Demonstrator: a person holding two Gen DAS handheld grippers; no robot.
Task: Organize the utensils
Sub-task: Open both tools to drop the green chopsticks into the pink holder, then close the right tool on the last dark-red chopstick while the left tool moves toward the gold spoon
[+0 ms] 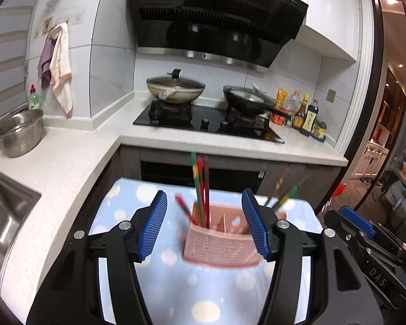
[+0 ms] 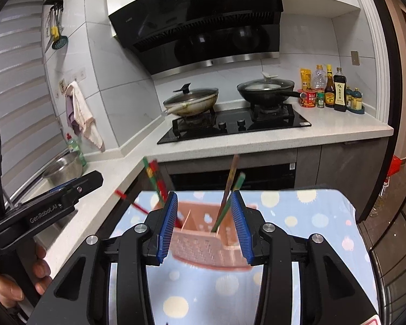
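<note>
A pink perforated utensil holder stands on a blue dotted cloth. Red and green chopsticks stand in its left compartment, and more chopsticks lean out of its right side. My left gripper is open and empty, its blue pads either side of the holder, nearer the camera. In the right wrist view the holder sits between the blue pads of my open, empty right gripper; chopsticks stand in its right compartment and others at its left.
A white L-shaped counter holds a steel colander and a sink on the left. A black hob carries two lidded pans. Sauce bottles stand at the right. Towels hang on the wall.
</note>
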